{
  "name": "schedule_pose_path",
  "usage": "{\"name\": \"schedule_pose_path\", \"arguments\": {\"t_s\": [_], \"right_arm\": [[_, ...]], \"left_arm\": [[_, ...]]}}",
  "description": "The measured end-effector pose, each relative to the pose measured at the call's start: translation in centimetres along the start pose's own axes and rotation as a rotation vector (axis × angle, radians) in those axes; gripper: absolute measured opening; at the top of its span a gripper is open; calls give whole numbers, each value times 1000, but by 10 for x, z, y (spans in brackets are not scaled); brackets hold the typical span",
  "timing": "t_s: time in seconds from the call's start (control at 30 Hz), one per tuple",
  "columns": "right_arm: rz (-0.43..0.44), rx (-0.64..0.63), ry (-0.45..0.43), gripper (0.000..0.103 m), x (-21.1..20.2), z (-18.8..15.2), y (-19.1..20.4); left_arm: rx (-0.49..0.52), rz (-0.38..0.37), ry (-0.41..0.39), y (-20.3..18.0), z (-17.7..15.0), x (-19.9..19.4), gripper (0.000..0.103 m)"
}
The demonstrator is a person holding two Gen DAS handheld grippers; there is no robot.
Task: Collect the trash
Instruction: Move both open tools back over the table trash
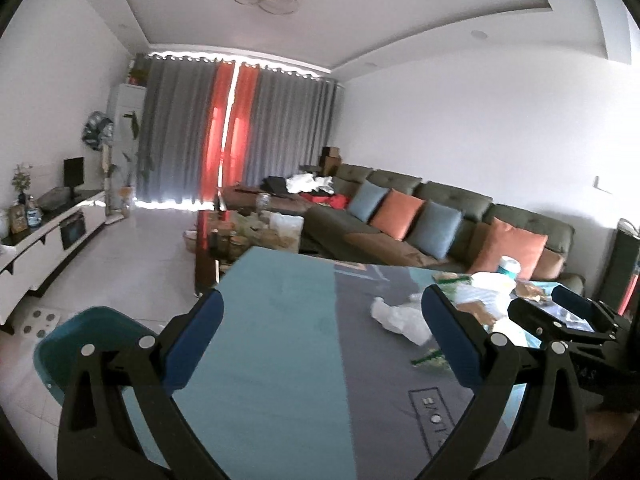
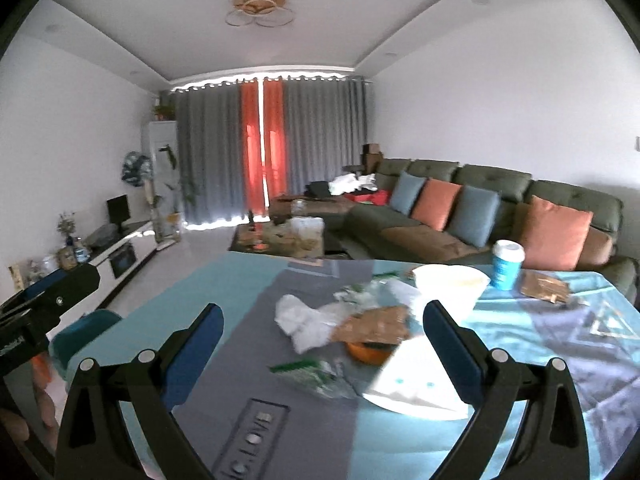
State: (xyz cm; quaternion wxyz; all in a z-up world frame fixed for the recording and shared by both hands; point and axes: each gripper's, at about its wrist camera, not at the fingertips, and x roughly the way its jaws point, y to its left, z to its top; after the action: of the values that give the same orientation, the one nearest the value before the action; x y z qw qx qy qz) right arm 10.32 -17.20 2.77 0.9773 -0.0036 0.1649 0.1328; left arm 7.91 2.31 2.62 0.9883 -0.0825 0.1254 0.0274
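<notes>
Spread over the middle of the table (image 2: 560,360), right of centre: a loose heap of trash

Largest, a white paper sheet (image 2: 412,384) at the near edge, light and floppy; best pinched at a corner

Next, a white bowl (image 2: 450,280) toward the far side, probably thin, likely to crush; better taken by the rim

Then crumpled white plastic (image 2: 304,320), soft and slippery, gathered at a fold

Smaller, a brown wrapper (image 2: 376,324) and a green wrapper (image 2: 308,372), near weightless

Left gripper (image 1: 320,344) spread wide, holding nothing, over bare cloth; right gripper (image 2: 320,344) likewise agape, empty, hovering above the heap
</notes>
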Motion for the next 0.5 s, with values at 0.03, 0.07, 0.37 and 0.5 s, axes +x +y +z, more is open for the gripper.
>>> {"name": "schedule_pose_path", "arguments": {"t_s": [0.03, 0.07, 0.37, 0.5], "right_arm": [[-11, 0, 2, 96, -2, -1, -3], [-18, -1, 3, 96, -3, -3, -5], [-100, 14, 11, 96, -28, -14, -28], [-138, 20, 0, 96, -42, -15, -33]], "left_arm": [[-1, -10, 7, 0, 1, 9, 98], [1, -20, 16, -4, -2, 11, 98], [34, -106, 36, -35, -19, 17, 98], [50, -139, 34, -52, -27, 15, 98]]}}
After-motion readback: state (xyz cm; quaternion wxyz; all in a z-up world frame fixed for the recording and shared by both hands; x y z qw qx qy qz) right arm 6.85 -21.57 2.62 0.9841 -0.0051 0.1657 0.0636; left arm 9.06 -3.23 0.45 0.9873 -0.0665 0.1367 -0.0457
